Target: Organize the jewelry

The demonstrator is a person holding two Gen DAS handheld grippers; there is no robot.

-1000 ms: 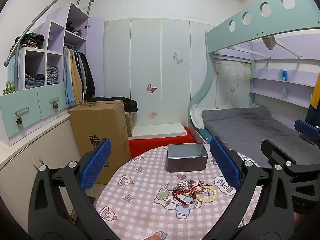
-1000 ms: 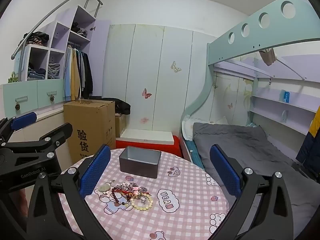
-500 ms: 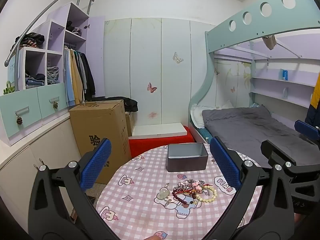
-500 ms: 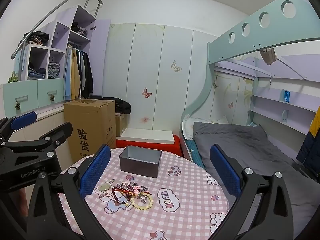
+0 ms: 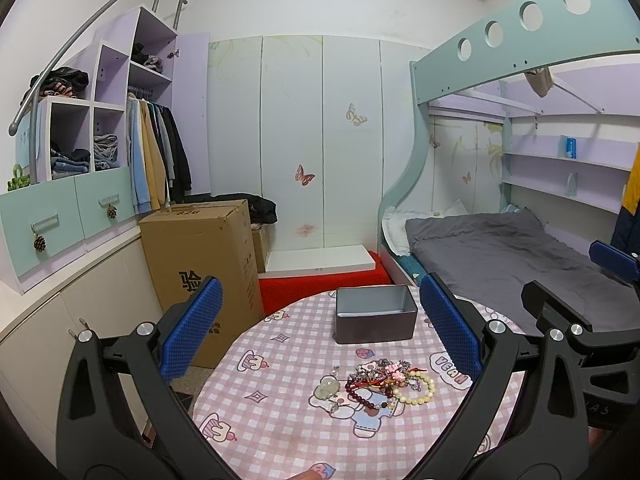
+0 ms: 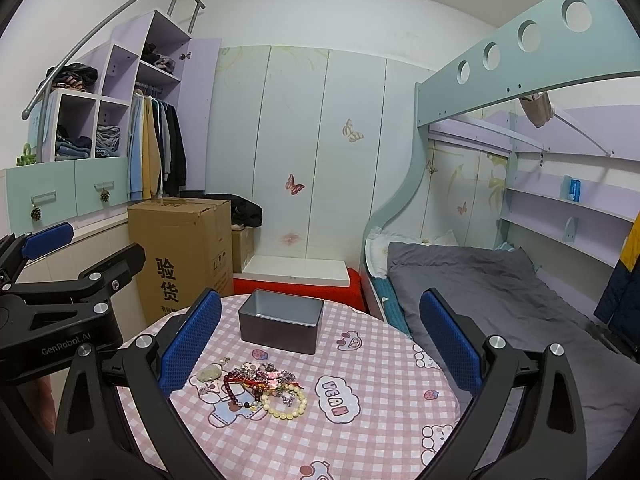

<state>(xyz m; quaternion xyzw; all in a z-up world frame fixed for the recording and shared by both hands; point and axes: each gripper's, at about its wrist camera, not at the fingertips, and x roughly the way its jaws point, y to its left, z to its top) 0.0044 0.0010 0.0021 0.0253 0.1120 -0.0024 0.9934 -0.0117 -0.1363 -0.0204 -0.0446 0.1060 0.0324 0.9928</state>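
With both jaws released and empty, the tangled heap of beaded bracelets and chains (image 5: 376, 384) lying ahead of them, before the grey rectangular metal tin (image 5: 374, 314), apparently interlocks, so lifting one strand risks dragging others off the pink checked surface (image 6: 360, 440).

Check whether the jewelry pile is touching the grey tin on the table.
Apart. The right wrist view shows a strip of bare checked tablecloth between the jewelry pile and the grey tin; the left wrist view shows the same gap.

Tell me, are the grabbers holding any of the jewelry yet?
No. The left gripper and right gripper are open and empty; the jewelry pile lies on the table.
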